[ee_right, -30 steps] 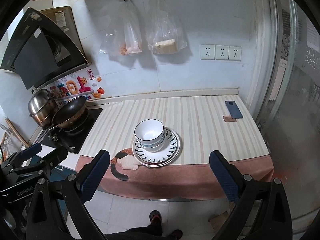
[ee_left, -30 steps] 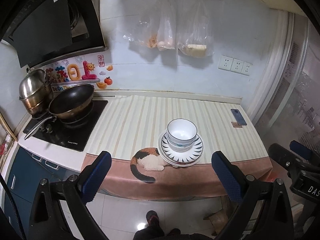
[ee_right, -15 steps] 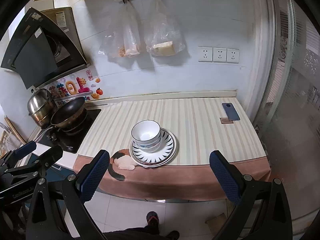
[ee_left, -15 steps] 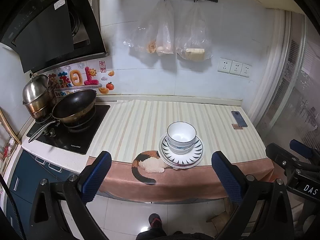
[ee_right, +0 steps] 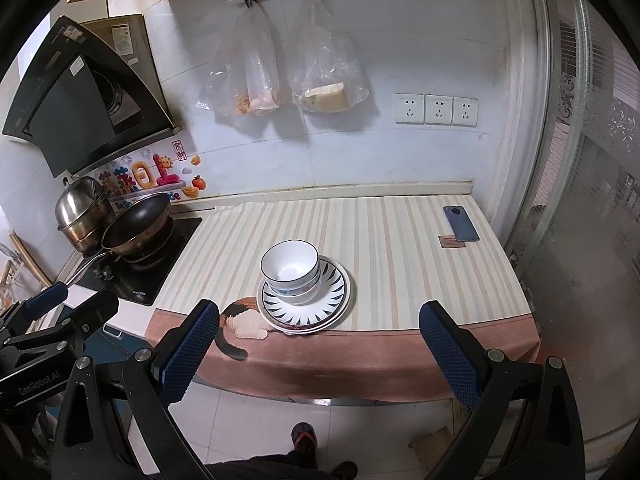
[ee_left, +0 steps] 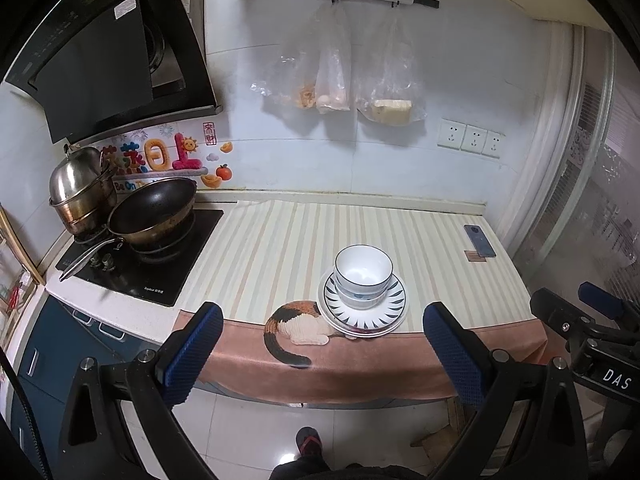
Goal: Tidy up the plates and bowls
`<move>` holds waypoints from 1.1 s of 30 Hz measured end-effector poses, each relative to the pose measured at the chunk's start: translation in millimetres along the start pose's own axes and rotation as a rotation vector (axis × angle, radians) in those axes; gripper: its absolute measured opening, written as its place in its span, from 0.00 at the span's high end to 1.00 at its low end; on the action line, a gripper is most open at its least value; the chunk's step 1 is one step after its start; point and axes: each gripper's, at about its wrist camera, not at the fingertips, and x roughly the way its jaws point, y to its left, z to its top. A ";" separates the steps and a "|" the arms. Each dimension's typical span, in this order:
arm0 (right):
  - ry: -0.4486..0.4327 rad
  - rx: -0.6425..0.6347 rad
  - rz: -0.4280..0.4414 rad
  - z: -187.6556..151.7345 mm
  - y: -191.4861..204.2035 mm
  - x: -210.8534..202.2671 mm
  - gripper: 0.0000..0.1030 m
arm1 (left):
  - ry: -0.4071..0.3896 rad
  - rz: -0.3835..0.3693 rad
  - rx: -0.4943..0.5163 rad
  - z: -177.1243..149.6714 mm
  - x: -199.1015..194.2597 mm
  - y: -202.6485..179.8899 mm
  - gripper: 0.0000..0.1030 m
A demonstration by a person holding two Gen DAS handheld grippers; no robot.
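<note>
Sitting wide apart and empty, both the left gripper (ee_left: pixel 320 354) and right gripper (ee_right: pixel 316 350) are held back from the counter (ee_right: pixel 400 248). Two white, blue-rimmed bowls (ee_right: pixel 291 268) are nested on maybe two black-petal-patterned plates (ee_right: pixel 336 294) near its front edge.

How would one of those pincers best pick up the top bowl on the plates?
Probably by the rim: the top bowl sits upright and open, nested in another on the plates. Come from above, one finger inside and one outside the near wall, then lift straight up.
</note>
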 end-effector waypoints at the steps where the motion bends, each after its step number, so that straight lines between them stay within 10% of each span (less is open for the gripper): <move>1: 0.001 0.001 -0.001 0.3 1.4 0.1 0.01 | 0.000 0.000 0.000 -0.1 -0.5 0.1 0.00; 33: 0.005 0.023 -0.008 -12.1 8.2 3.6 0.01 | 0.011 0.003 0.005 -0.4 -1.8 7.9 0.00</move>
